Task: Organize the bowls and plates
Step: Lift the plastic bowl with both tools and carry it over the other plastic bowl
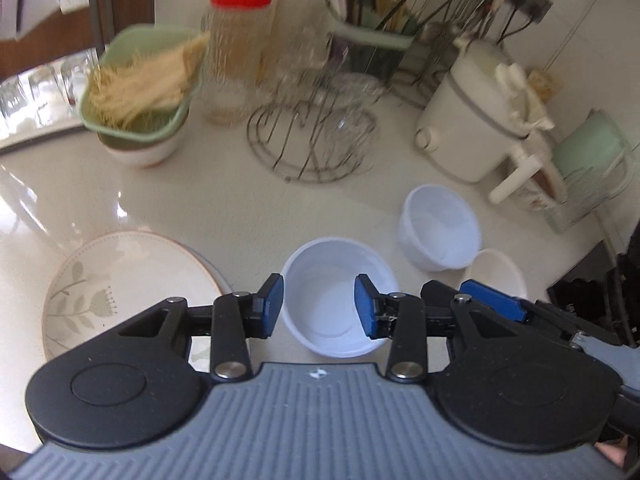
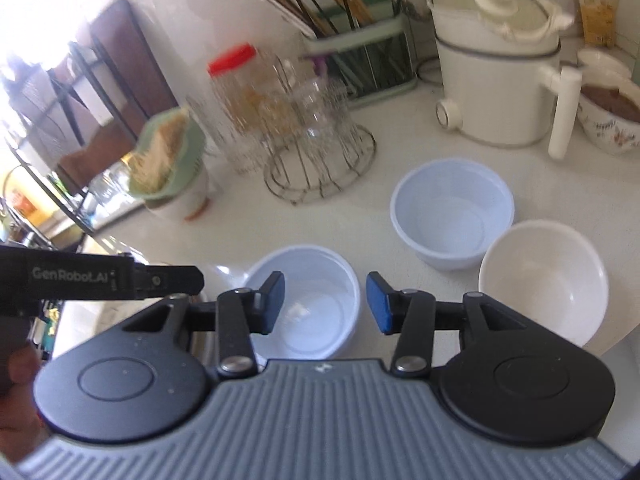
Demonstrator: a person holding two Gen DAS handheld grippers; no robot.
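A white plastic bowl (image 1: 332, 268) stands upright on the pale counter, right below my left gripper (image 1: 319, 300). That gripper is open, with nothing pinched between its blue pads. To its left lies a cream plate (image 1: 120, 280) with a leaf pattern. Seen from the right wrist, my right gripper (image 2: 326, 304) hangs open over the same bowl (image 2: 316, 276) and holds nothing. Further right stand a second plastic bowl (image 2: 452, 212) and a white ceramic bowl (image 2: 548, 280), both empty. A finger of the left gripper (image 2: 172, 278) reaches in from the left.
At the back stand a wire rack with glasses (image 1: 312, 140), a red-lidded jar (image 1: 236, 56), a green basket of noodles on a bowl (image 1: 140, 88), a chopstick holder (image 1: 376, 40) and a white electric pot (image 1: 472, 116). A filled patterned bowl (image 2: 608, 116) sits far right.
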